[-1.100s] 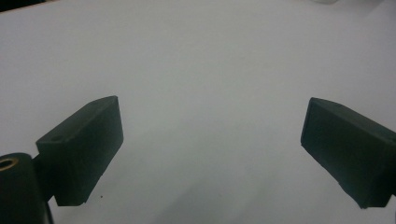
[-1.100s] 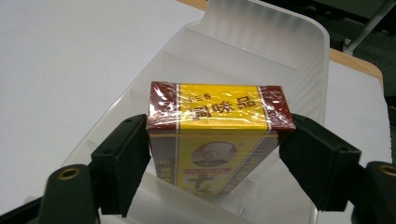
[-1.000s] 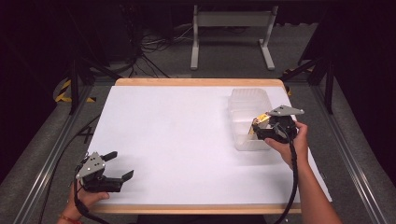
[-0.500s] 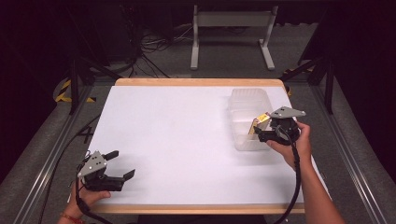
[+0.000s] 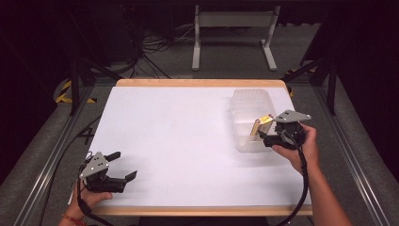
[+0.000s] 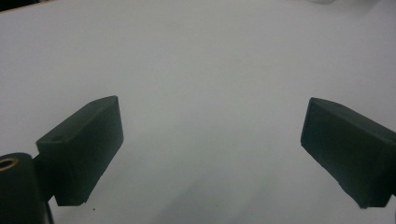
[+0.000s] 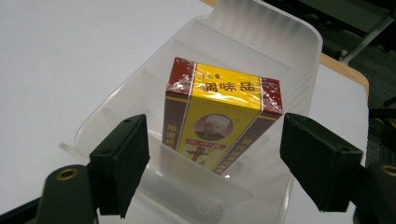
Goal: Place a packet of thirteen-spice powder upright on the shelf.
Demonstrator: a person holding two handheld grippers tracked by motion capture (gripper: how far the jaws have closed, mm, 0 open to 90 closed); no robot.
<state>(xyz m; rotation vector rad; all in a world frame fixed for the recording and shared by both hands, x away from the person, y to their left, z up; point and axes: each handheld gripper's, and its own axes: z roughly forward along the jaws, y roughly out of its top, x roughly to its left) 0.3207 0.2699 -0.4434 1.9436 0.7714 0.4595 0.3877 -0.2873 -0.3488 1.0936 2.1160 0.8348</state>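
Your right gripper point(image 7: 212, 158) stands part open around the box point(image 7: 219, 119), with gaps on both sides, so it holds nothing. The box leans inside the clear bin point(image 7: 299, 42) near the counter's point(image 5: 188, 141) right edge. If you close now, one jaw may catch the bin's wall and drag the bin, or tip the box. Your left gripper point(image 6: 212, 154) is wide and empty over the bare counter.

The white table point(image 5: 188, 141) is brightly and evenly lit from above, while the surroundings fall into darkness. Both gripper views are soft, with a faint shadow at the lower centre of the left one and glare on the wrapped box point(image 7: 219, 121).
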